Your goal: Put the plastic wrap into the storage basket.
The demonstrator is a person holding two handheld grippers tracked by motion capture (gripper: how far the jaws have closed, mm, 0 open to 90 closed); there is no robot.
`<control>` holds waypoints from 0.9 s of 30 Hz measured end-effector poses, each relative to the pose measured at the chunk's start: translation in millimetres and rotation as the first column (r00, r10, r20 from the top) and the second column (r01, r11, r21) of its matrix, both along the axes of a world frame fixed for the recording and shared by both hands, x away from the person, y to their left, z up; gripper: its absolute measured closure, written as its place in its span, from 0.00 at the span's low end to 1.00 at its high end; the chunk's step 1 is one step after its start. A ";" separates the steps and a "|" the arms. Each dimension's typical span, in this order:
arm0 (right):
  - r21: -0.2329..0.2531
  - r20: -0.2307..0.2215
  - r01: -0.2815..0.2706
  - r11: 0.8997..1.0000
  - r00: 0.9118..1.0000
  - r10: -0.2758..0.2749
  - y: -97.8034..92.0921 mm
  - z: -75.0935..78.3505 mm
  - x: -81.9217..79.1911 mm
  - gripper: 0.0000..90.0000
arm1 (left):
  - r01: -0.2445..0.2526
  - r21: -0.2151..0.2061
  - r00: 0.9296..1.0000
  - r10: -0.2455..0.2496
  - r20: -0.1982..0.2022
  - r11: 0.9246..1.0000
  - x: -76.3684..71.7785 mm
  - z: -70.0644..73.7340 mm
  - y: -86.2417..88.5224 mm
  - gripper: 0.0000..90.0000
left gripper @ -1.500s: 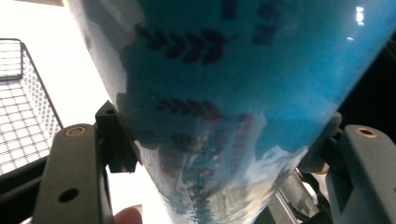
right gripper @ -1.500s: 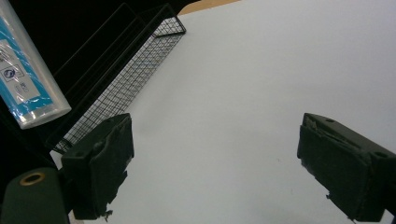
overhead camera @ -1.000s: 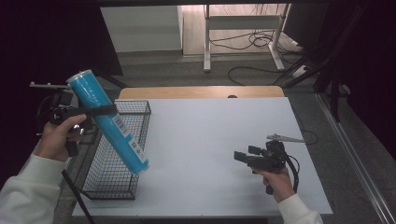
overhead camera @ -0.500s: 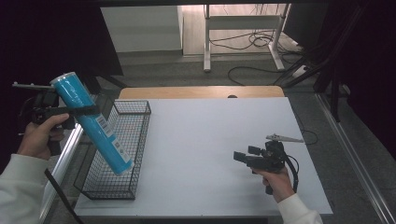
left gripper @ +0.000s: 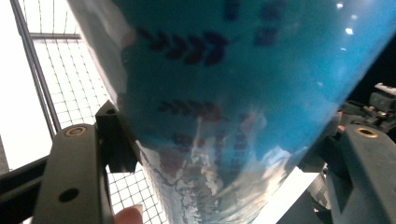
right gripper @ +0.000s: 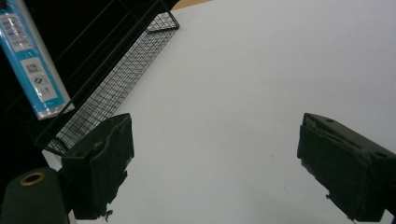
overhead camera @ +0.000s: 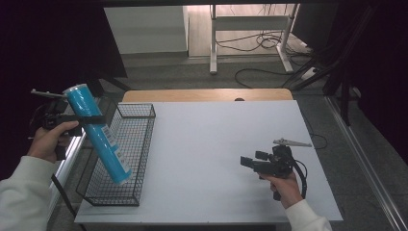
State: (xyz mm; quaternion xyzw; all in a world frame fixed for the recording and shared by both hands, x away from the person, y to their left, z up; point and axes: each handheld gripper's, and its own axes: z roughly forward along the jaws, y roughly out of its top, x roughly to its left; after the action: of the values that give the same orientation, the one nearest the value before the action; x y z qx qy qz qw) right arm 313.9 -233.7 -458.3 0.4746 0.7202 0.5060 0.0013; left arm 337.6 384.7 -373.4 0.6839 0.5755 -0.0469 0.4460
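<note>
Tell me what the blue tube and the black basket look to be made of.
Blue tube: glossy plastic film or wrap, judging by bright glints and wrinkled reflections in the left gripper view; its core can't be told. Black basket: thin wire mesh, likely coated metal, with an open grid you see the table through.

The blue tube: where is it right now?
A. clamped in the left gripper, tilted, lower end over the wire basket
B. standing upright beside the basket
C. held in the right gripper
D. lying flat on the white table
A: the left gripper is shut on the blue tube, which slants down over the wire basket.
</note>
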 end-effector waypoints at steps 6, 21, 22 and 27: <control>-0.001 -0.004 -0.001 1.000 1.000 0.001 -0.3 -0.7 0.4 0.12 | 0.002 0.031 0.999 -0.001 -0.043 1.000 11.6 -15.4 -5.4 0.35; 0.004 -0.011 -0.002 1.000 1.000 0.002 0.7 -1.9 1.5 0.12 | 0.003 0.114 0.993 0.011 -0.120 0.994 42.9 -35.6 -25.3 0.35; 0.004 -0.011 -0.002 1.000 1.000 0.002 0.7 -1.9 1.5 0.12 | 0.003 0.114 0.993 0.011 -0.120 0.994 42.9 -35.6 -25.3 0.35; 0.005 -0.004 0.001 1.000 1.000 -0.001 -1.3 -0.4 0.1 0.12 | 0.007 0.121 0.993 0.008 -0.121 0.993 52.1 -39.5 -32.1 0.35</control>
State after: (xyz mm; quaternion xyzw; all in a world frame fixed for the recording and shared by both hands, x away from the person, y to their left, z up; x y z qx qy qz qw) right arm 314.0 -235.0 -458.7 0.4759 0.7187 0.5070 -0.0010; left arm 389.7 352.6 -412.9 0.7054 0.6036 -0.0532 0.3676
